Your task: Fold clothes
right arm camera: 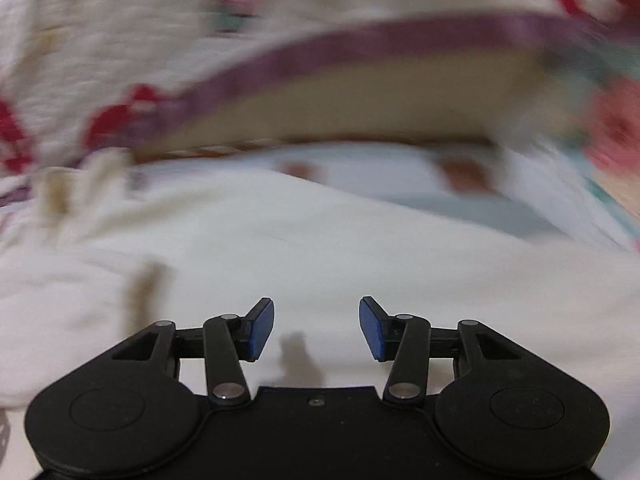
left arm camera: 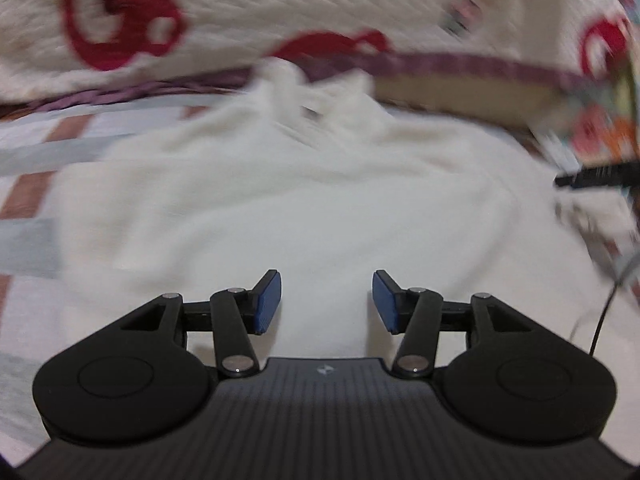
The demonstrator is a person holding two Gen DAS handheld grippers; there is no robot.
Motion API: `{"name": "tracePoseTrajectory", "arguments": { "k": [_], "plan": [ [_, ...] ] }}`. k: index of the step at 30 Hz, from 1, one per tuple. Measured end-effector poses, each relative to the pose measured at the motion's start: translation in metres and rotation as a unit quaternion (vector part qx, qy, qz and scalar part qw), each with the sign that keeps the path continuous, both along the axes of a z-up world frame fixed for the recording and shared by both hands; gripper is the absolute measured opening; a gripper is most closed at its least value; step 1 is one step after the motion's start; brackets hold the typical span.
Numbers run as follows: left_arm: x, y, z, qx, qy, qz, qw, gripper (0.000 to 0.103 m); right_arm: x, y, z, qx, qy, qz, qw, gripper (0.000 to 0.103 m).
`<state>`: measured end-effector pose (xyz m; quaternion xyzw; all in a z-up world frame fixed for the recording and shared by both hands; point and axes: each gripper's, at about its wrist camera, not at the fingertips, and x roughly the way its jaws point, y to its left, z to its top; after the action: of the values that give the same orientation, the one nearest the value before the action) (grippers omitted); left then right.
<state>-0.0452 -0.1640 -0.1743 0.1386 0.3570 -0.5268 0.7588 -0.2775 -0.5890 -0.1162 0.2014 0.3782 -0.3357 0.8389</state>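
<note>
Both pairs of fingers stand apart with nothing between them. The left gripper [left arm camera: 326, 302] hangs low over the middle of a white garment [left arm camera: 280, 200], its blue pads [left arm camera: 267, 302] spread and bare; the right gripper [right arm camera: 317, 328] hovers the same way over another stretch of the same cloth [right arm camera: 320, 248], throwing a small shadow onto it just ahead of its body.

Neither tool has hold of any cloth, so I'd judge this a moment between grips. Whether they are coming in for a hem or have just let one go, I can't say; the scene suits either. Any further fold would call for each pair of fingers to find an edge and close on it.

The garment looks like soft, fleecy stuff, cream-white, lying spread on a bed with a pale striped sheet [left arm camera: 32, 152]. At its far end it bunches into something like a collar or hood [left arm camera: 288, 88], too blurred to tell which. Beyond lies a cream blanket [left arm camera: 280, 4] with red figures and a purple border. Both views are smeared.
</note>
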Motion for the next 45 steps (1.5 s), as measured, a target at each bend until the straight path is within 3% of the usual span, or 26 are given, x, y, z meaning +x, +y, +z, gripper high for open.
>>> {"name": "tracePoseTrajectory", "arguments": {
  "k": [2,4,6,7,9,10,11,13,18,26,27,28,29,30,33,36,38,40,42,45],
  "plan": [
    [-0.02,-0.017,0.003,0.011,-0.01,-0.031,0.9994,0.052,-0.05,-0.014,0.006,-0.006,-0.012,-0.029,0.999,0.063],
    [-0.03,-0.042,0.004,0.022,0.013,-0.038,0.9989,0.054,-0.101,-0.027,0.001,-0.014,-0.041,-0.074,0.996,0.064],
    [-0.043,-0.072,0.007,0.036,0.028,-0.06,0.9972,0.054,-0.145,-0.048,-0.008,0.006,-0.047,-0.162,0.986,0.064],
    [-0.054,-0.087,0.011,0.038,0.005,-0.084,0.9958,0.054,-0.166,-0.059,-0.013,0.02,-0.053,-0.21,0.976,0.064],
    [-0.078,-0.114,0.018,0.039,-0.053,-0.13,0.9893,0.054,-0.206,-0.073,-0.02,0.045,-0.118,-0.277,0.953,0.064],
    [-0.085,-0.125,0.02,0.04,-0.063,-0.141,0.9872,0.054,-0.225,-0.081,-0.025,0.065,-0.151,-0.309,0.937,0.064],
    [-0.092,-0.136,0.021,0.04,-0.067,-0.15,0.9856,0.054,-0.232,-0.087,-0.031,0.074,-0.16,-0.329,0.928,0.064],
    [-0.099,-0.154,0.021,0.029,-0.035,-0.156,0.9866,0.054,-0.248,-0.099,-0.042,0.094,-0.178,-0.369,0.907,0.064],
    [-0.11,-0.175,0.006,0.032,0.002,-0.155,0.9875,0.054,-0.251,-0.113,-0.059,0.093,-0.195,-0.391,0.895,0.065],
    [-0.105,-0.167,-0.001,0.034,0.028,-0.144,0.9886,0.054,-0.253,-0.127,-0.074,0.085,-0.244,-0.399,0.88,0.066],
    [-0.105,-0.165,0.001,0.034,0.025,-0.144,0.9887,0.054,-0.253,-0.128,-0.076,0.084,-0.25,-0.4,0.878,0.063],
    [-0.105,-0.162,0.004,0.033,0.022,-0.144,0.9888,0.054,-0.253,-0.13,-0.077,0.083,-0.256,-0.401,0.876,0.05],
    [-0.103,-0.159,0.006,0.032,0.02,-0.141,0.9893,0.054,-0.253,-0.132,-0.079,0.082,-0.262,-0.402,0.874,0.025],
    [-0.1,-0.156,0.009,0.032,0.019,-0.138,0.9898,0.054,-0.253,-0.133,-0.081,0.081,-0.268,-0.403,0.871,0.014],
    [-0.089,-0.144,0.016,0.033,0.019,-0.123,0.9917,0.054,-0.254,-0.138,-0.087,0.077,-0.286,-0.406,0.865,0.013],
    [-0.069,-0.124,0.026,0.039,0.021,-0.097,0.9943,0.054,-0.234,-0.133,-0.075,0.096,-0.335,-0.382,0.856,0.013],
    [-0.05,-0.106,0.031,0.042,0.028,-0.062,0.9967,0.054,-0.219,-0.129,-0.073,0.146,-0.415,-0.362,0.822,0.013],
    [-0.033,-0.084,0.038,0.041,0.035,-0.021,0.9983,0.054,-0.193,-0.123,-0.078,0.223,-0.49,-0.36,0.762,0.013],
    [-0.02,-0.059,0.046,0.03,0.04,0.03,0.9983,0.054,-0.166,-0.116,-0.083,0.296,-0.557,-0.353,0.691,0.013],
    [-0.007,-0.022,0.056,-0.009,0.061,0.08,0.9949,0.055,-0.104,-0.106,-0.055,0.331,-0.533,-0.257,0.735,0.013]
  ]
}}
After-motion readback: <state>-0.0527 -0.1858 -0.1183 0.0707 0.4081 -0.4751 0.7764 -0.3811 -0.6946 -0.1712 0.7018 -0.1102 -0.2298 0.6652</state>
